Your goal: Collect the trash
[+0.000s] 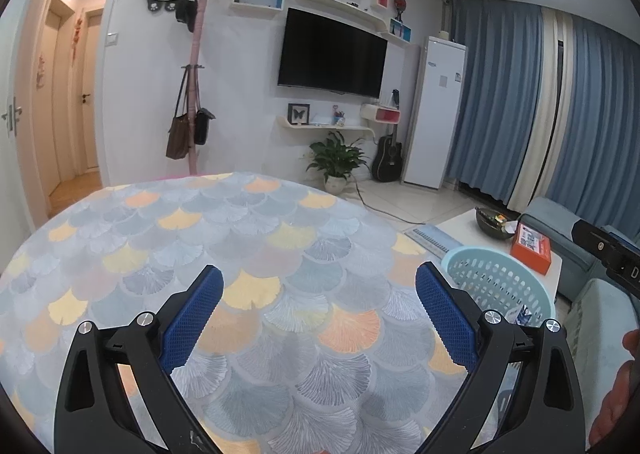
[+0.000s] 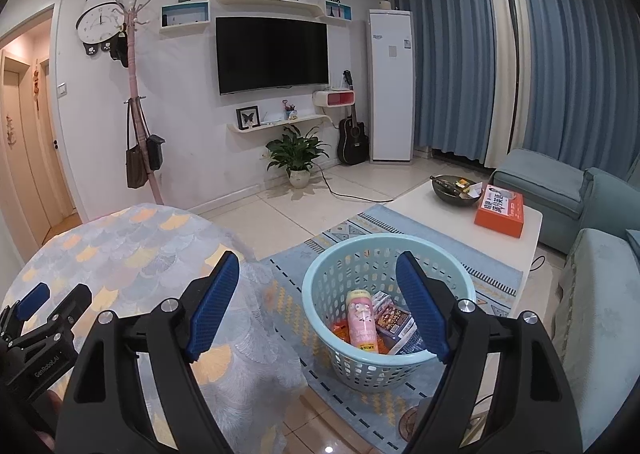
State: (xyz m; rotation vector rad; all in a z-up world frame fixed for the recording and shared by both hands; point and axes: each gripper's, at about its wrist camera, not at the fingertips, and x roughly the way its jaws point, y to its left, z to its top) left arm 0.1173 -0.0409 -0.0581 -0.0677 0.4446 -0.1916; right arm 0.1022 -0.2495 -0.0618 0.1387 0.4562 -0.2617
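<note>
Hovering right gripper (image 2: 318, 312) over basket (image 2: 320, 318) holding pink can (image 2: 362, 322), fingers wide, empty, likely post-drop; left gripper (image 1: 319, 314) wide above table (image 1: 200, 222).

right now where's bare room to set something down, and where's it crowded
The patterned tablecloth shows bare between the left gripper and its far edge. The white coffee table is free on its near end, short of the dark bowl and orange box. The blue basket is crowded with packaging.
</note>
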